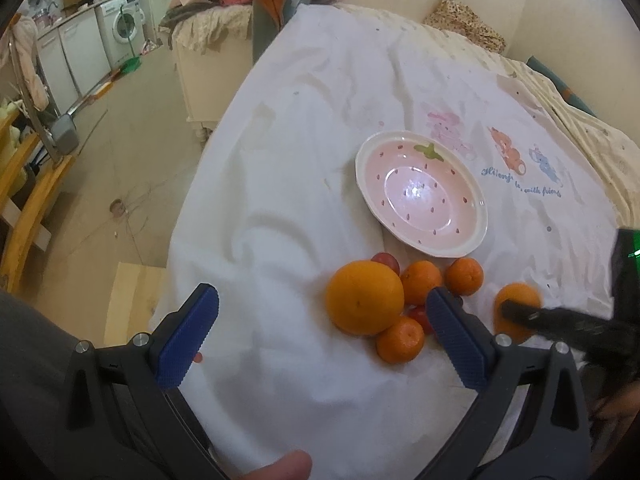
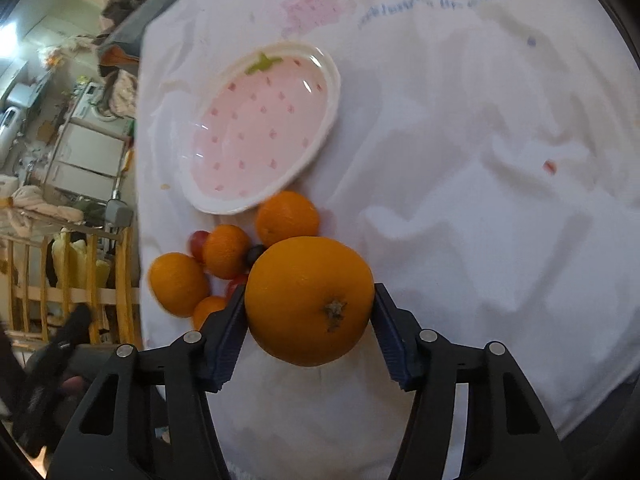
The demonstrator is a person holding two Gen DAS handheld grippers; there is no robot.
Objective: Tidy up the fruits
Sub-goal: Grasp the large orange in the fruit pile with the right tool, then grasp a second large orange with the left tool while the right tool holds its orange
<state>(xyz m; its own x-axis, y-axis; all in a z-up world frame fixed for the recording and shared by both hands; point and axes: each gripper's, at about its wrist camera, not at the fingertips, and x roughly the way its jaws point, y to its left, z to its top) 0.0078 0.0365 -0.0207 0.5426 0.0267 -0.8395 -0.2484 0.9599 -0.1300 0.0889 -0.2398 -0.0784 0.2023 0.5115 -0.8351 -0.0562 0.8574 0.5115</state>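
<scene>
Right gripper [image 2: 310, 314] has its jaws clamped on the big orange [image 2: 309, 305], one pad on each side, stem end facing the camera. It's near the bed's front edge, on the white sheet [image 2: 480, 200]. Left gripper [image 1: 320, 336] sits with jaws wide, nothing between them. The rest of the fruit pile [image 1: 400, 296], another large orange plus small mandarins and grapes, is bunched just beside the empty strawberry plate [image 1: 420, 196].

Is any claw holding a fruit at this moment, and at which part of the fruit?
The right claw holds a large orange by its two opposite sides, stem end facing the camera. The left claw is open and holds nothing.
</scene>
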